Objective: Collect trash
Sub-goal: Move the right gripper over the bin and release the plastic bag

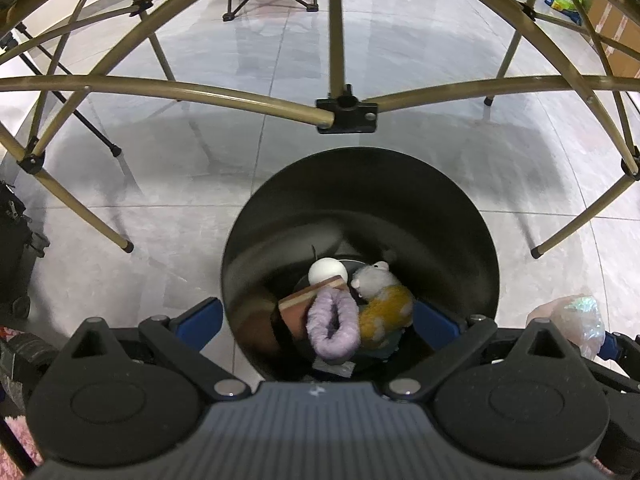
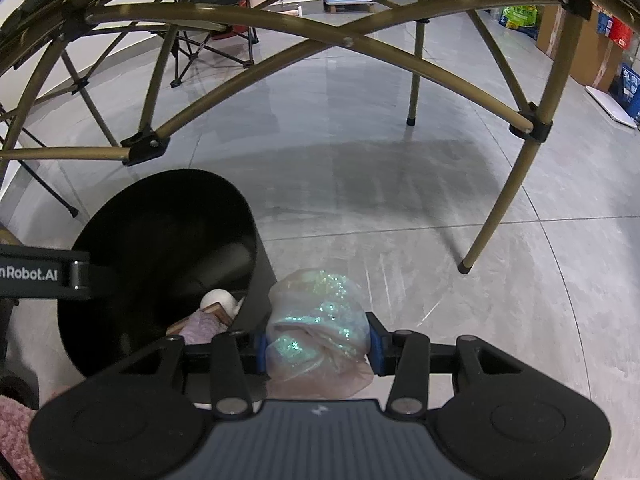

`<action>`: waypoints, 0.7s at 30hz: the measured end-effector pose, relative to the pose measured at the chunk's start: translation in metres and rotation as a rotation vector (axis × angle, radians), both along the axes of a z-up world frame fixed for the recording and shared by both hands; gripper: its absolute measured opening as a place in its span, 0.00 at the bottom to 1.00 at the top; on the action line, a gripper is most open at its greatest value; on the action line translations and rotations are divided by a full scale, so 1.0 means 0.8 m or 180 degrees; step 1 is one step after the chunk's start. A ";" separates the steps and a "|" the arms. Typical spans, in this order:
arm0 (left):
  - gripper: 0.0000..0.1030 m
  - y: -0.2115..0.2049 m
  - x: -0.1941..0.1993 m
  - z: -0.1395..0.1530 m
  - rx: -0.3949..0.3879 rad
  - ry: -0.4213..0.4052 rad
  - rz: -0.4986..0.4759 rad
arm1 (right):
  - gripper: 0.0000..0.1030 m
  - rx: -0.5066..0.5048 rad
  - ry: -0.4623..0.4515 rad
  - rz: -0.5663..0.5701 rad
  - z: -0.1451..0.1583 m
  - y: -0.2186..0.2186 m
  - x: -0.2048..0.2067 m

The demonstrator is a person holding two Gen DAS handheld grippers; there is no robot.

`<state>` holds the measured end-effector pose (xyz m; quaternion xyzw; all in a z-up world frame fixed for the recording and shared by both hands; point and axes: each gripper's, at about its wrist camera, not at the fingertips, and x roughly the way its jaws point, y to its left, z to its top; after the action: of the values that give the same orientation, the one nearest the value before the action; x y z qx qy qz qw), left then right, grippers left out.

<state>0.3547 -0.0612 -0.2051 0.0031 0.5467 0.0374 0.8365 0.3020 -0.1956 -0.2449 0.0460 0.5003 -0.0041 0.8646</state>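
- Over the black bin (image 1: pixel 360 200), the left gripper (image 1: pixel 316 320) hangs with its jaws spread wide and nothing between them
- Just beside the bin, outside its rim, the right gripper (image 2: pixel 318 344) is clamped on a glittery plastic bag (image 2: pixel 320 320)
- Step in hand, by judgement: dropping the bag; the next move calls for shifting it left over the opening before release
- Only the left view shows the bin's contents fully: white ball (image 1: pixel 326 272), purple fuzzy ring (image 1: pixel 332 328), plush toy (image 1: pixel 380 296)
- Only the right view shows the grip on the bag

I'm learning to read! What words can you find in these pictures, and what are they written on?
"nRobot.AI": white letters on the left gripper, cut off at the picture's edge.
Blue box by the wall: print too small to read.
Green bag: too blurred to read.
No other words.
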 end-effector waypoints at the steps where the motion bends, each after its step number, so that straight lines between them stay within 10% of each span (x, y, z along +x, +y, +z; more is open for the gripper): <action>1: 1.00 0.003 -0.001 0.001 0.0001 -0.0008 0.0008 | 0.42 -0.0004 -0.0002 0.0007 0.001 0.002 0.000; 21: 1.00 0.077 -0.020 0.011 -0.0029 -0.0076 0.0296 | 0.42 -0.0017 -0.0116 0.0348 0.026 0.078 0.014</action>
<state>0.3387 0.0001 -0.1965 -0.0266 0.5364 0.0737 0.8403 0.3130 -0.1335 -0.2244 0.0164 0.4863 0.0427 0.8726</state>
